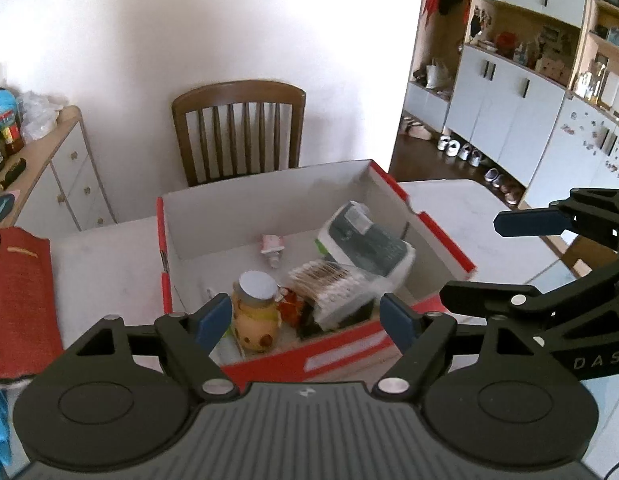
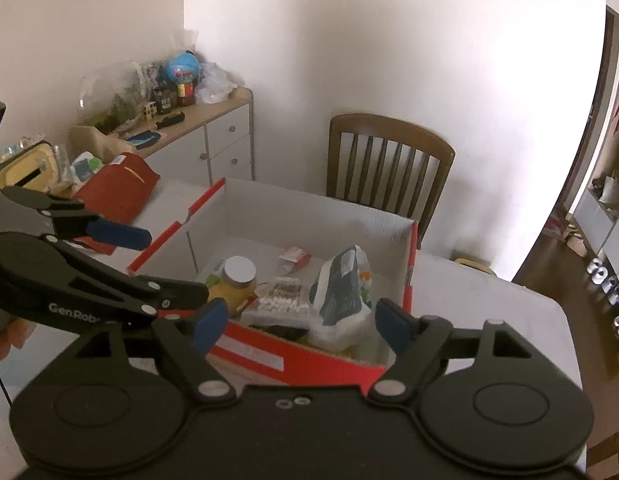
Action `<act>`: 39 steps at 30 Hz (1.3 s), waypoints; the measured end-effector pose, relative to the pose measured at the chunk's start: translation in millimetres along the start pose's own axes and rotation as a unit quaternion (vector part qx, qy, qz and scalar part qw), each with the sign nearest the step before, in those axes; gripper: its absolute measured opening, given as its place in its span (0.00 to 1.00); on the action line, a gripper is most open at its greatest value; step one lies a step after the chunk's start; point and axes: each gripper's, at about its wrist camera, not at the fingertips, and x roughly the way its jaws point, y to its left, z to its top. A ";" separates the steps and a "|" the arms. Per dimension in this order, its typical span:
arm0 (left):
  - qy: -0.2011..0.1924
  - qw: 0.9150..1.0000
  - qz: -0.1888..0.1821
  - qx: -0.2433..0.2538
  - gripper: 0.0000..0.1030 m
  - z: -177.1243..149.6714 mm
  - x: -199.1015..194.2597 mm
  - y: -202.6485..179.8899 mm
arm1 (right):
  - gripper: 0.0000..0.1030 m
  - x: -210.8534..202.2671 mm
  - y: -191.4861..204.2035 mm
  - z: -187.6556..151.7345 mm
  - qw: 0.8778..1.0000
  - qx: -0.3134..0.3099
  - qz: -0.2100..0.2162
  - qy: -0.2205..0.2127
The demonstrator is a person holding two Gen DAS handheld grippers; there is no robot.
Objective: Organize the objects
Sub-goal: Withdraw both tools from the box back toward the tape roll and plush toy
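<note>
A red and white cardboard box [image 1: 341,354] stands open on the white table [image 1: 109,264]. Inside it are a yellow jar [image 1: 253,312] with a white lid, a clear pack of cotton swabs [image 1: 329,280], a grey and white tissue pack [image 1: 369,240] and a small pink tube [image 1: 272,246]. My left gripper [image 1: 307,316] hangs open above the box's near wall, with nothing gripped. My right gripper [image 2: 301,320] is open too, over the same box [image 2: 269,356], beside the left gripper [image 2: 177,264]. In the left wrist view, the right gripper [image 1: 469,260] is at the right.
A wooden chair [image 1: 239,132] stands behind the table against the wall. A red cloth bag [image 1: 17,300] lies on the table's left end. A sideboard [image 2: 213,136] with bottles and clutter is at the left. White cabinets [image 1: 509,100] and shoes are at the far right.
</note>
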 end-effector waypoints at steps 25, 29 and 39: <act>0.007 0.998 -0.063 -0.024 0.88 -78.9 -67.7 -19.7 | 0.95 -67.6 14.3 -65.5 0.999 0.049 -0.021 -0.001; 0.009 0.997 -0.067 -0.028 0.92 -94.5 -75.7 -25.0 | 0.97 -74.1 15.7 -82.6 0.998 0.058 -0.026 0.004; 0.012 0.998 -0.061 -0.021 1.00 -141.0 -74.9 -49.0 | 0.97 -61.0 4.4 -127.6 0.996 0.057 -0.045 0.047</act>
